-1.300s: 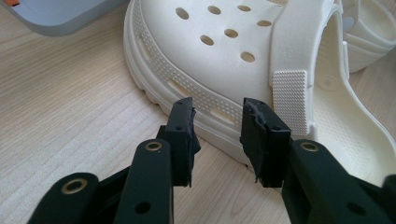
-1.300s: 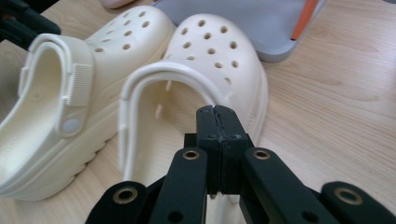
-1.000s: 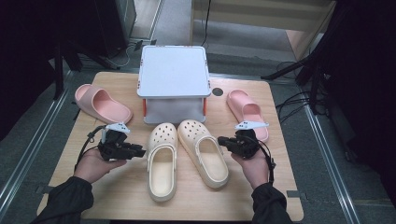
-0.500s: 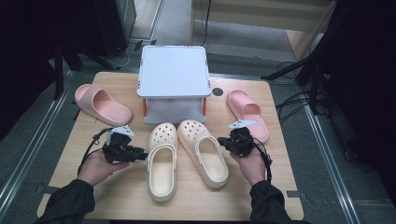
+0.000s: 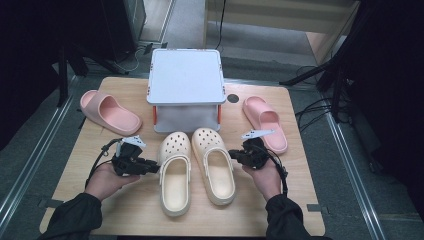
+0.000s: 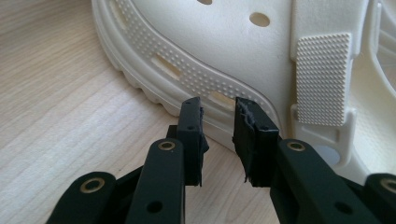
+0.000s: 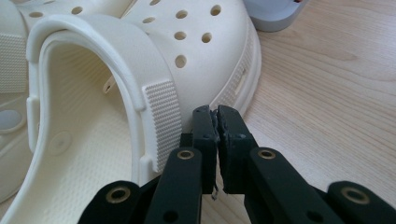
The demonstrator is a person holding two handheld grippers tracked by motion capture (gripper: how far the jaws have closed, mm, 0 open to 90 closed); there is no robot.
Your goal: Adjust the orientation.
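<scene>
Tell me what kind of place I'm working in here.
Probably a lab recording rig, not a home: a bare wooden table with staged clogs, dark stands around it and loose cables on grey flooring.

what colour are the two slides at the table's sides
Pale pink, both slides; clearest in the high view.

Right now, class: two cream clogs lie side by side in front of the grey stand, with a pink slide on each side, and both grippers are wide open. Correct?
Not quite. The right gripper is shut, as the right gripper view shows; the left gripper alone is open, and only slightly. The rest holds.
</scene>
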